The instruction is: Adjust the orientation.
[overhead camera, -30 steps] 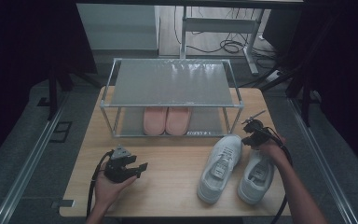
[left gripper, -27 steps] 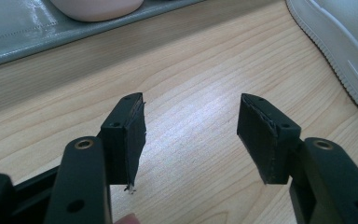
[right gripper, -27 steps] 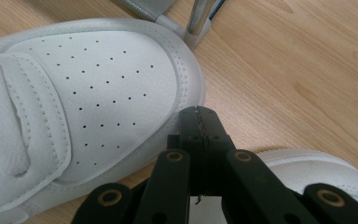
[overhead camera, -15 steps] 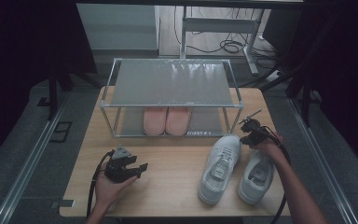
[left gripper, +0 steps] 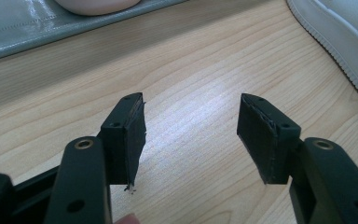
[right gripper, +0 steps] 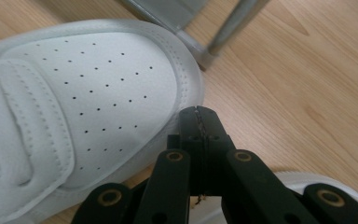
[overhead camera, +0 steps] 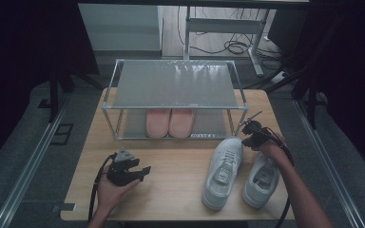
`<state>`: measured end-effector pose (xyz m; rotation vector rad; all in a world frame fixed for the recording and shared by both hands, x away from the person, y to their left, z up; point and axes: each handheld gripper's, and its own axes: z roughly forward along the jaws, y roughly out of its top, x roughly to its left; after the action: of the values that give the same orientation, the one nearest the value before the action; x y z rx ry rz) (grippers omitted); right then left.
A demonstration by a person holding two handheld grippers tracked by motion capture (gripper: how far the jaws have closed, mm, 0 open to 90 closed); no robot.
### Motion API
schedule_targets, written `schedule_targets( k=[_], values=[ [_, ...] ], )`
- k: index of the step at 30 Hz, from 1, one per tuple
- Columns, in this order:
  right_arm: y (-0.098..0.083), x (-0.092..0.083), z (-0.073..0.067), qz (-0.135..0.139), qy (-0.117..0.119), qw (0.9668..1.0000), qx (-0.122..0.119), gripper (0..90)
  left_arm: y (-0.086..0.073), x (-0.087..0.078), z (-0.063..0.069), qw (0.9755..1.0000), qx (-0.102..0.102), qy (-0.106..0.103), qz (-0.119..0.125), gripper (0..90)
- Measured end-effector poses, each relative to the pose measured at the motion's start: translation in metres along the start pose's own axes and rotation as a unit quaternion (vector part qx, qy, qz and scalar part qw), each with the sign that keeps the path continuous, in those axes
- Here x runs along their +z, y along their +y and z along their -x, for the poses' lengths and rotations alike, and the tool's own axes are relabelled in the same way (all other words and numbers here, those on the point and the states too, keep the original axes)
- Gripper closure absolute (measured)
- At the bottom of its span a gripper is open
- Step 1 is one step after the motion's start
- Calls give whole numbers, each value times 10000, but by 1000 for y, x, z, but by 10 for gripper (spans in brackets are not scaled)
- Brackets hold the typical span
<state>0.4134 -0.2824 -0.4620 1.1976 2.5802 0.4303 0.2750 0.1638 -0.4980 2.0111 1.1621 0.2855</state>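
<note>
Two white sneakers (overhead camera: 240, 172) near rack (overhead camera: 176, 85) w/ pink slippers (overhead camera: 169, 122); left tool (left gripper: 191, 135) spread, right tool (right gripper: 199, 122) pressed together.

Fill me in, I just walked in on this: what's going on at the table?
A person sits at a wooden table with a gripper in each hand. The right gripper is shut on nothing, poised by the toes of two white sneakers, near the corner leg of a metal shoe rack. The left gripper rests open over bare wood, holding nothing. A pink pair of shoes sits on the rack's lower shelf.
</note>
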Motion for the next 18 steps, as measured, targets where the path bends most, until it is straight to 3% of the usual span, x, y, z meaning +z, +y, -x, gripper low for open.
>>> schedule_targets(
  k=[5, 9, 18],
  values=[
    [2, -2, -1, -9, 134, 9999, -16, 899, 0, -1, 0, 10000, -1, 5, 10, 416],
    [1, -1, 0, -114, 51, 9999, 36, 899, 0, -2, -1, 10000, 0, -2, 28, 416],
    [6, 4, -5, -385, -162, 9991, -91, 900, 1, -4, -2, 10000, 3, 10, 50, 416]
  ],
)
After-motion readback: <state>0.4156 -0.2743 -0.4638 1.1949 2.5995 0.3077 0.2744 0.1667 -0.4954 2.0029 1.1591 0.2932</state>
